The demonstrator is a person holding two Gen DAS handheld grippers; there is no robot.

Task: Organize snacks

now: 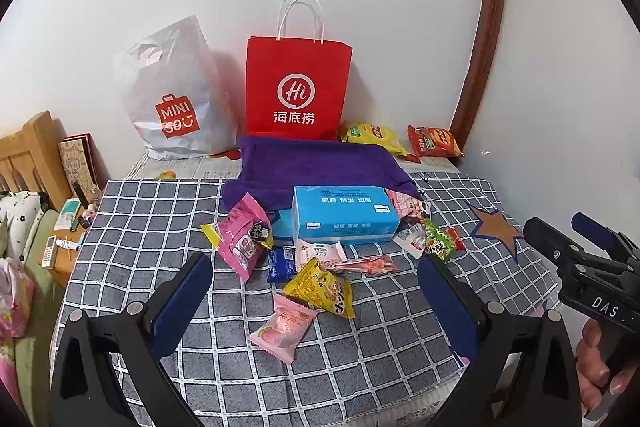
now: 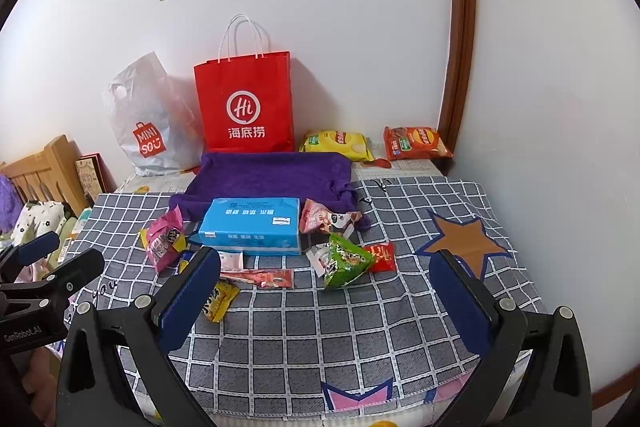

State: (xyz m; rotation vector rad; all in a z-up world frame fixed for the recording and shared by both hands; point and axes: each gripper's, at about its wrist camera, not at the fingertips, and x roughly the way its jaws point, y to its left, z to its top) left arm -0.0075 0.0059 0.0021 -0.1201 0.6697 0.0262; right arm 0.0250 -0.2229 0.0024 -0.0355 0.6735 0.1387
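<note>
Small snack packets lie scattered on a grey checked cloth point(image 1: 160, 219) around a blue tissue pack point(image 1: 344, 215): a pink packet point(image 1: 244, 239), a yellow packet point(image 1: 322, 287), a pale pink peach packet point(image 1: 282, 327), a green packet point(image 2: 346, 261) and a red sachet point(image 2: 382, 257). A red paper bag point(image 1: 296, 87) stands at the wall behind a purple cloth point(image 1: 316, 167). My left gripper point(image 1: 316, 291) hovers open above the yellow and peach packets. My right gripper point(image 2: 328, 291) is open over the cloth, in front of the green packet. Neither holds anything.
A white plastic Miniso bag point(image 1: 172, 99) leans left of the red bag. Yellow point(image 1: 372, 137) and orange point(image 1: 434, 141) chip bags lie at the back right by a wooden door frame point(image 1: 486, 27). A wooden bed frame point(image 1: 28, 155) and cluttered side table stand left.
</note>
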